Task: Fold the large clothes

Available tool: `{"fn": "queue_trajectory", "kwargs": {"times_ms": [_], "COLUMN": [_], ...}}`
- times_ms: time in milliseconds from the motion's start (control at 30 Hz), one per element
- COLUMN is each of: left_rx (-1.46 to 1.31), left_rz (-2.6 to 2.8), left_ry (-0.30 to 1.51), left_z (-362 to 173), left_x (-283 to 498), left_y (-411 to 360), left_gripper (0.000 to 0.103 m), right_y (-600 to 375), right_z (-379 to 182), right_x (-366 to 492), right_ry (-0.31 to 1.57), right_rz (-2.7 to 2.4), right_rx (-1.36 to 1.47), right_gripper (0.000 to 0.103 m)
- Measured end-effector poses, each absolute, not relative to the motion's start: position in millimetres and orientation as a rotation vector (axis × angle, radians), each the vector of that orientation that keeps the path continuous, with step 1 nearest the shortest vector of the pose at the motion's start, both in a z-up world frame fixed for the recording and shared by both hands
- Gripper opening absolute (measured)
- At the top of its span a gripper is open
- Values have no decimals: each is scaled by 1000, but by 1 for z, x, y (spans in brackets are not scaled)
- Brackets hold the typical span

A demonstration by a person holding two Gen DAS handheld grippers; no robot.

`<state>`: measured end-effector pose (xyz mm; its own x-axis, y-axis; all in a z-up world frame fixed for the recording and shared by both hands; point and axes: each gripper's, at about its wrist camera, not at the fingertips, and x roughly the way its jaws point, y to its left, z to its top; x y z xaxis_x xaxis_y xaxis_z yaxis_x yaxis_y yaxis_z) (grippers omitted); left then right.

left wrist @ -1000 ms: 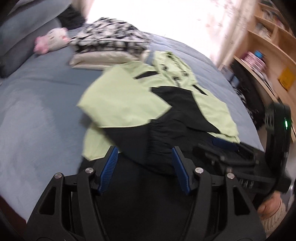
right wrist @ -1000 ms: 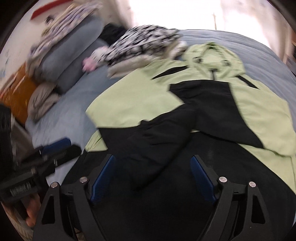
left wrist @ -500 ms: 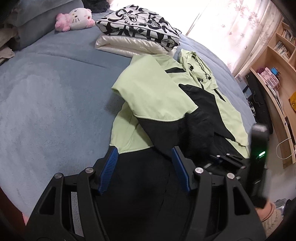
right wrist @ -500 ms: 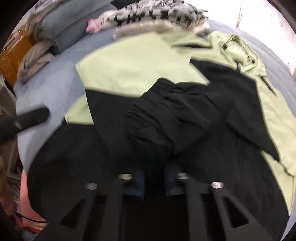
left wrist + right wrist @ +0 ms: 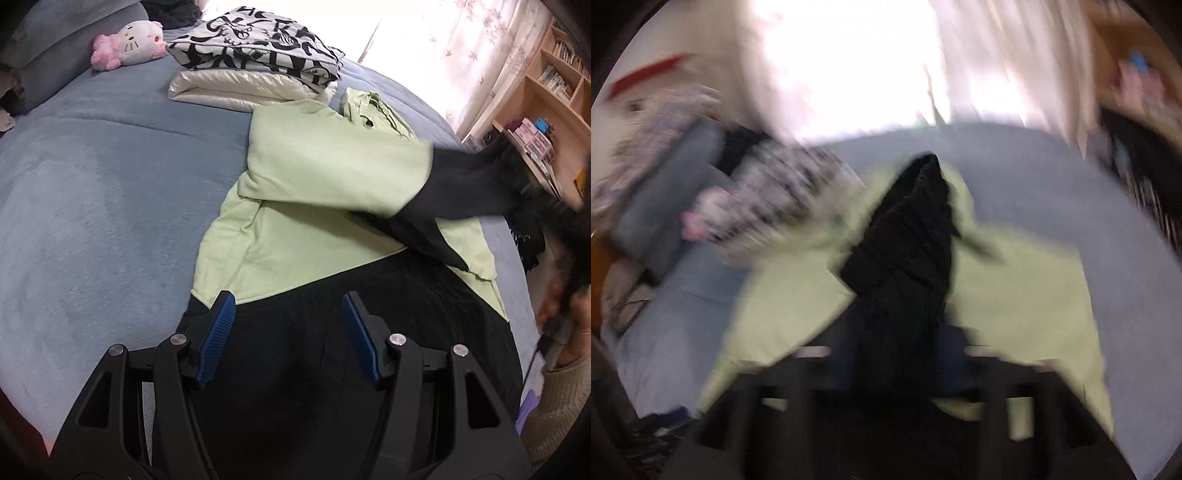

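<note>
Blue-grey bed (image 5: 92, 206): pale-green-and-black hooded jacket (image 5: 314, 229) now has its black sleeve (image 5: 465, 192) pulled out sideways, undoing that fold. Right gripper (image 5: 897, 369) fingers opening, sleeve between; left gripper (image 5: 288, 332) gaping, empty.

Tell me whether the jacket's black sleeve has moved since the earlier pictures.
Yes. The black sleeve was folded across the jacket's front; now it stretches out toward the bookshelf, its cuff between the right gripper's opening jaws.
</note>
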<state>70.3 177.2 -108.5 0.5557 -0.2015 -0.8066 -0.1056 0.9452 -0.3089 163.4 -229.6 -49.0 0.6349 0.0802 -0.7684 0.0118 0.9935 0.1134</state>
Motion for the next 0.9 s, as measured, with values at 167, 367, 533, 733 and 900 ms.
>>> {"fn": "queue_trajectory", "kwargs": {"times_ms": [167, 367, 533, 733, 900], "left_rx": [-306, -270, -346, -349, -338], "left_rz": [-54, -57, -44, -52, -61], "left_ry": [1003, 1057, 1142, 1186, 1194], "left_z": [-108, -118, -153, -182, -194], "left_x": [96, 175, 259, 316, 346], "left_y": [180, 189, 212, 225, 219], "left_gripper": [57, 57, 57, 57, 57], "right_y": [-297, -355, -396, -402, -374], "right_z": [-113, -130, -153, -194, -204], "right_x": [165, 199, 257, 315, 330], "right_ry": [1061, 1026, 1075, 1087, 1080], "right_rz": [44, 54, 48, 30, 14], "right_rx": [337, 458, 510, 471, 290], "right_gripper": [74, 85, 85, 78, 36]}}
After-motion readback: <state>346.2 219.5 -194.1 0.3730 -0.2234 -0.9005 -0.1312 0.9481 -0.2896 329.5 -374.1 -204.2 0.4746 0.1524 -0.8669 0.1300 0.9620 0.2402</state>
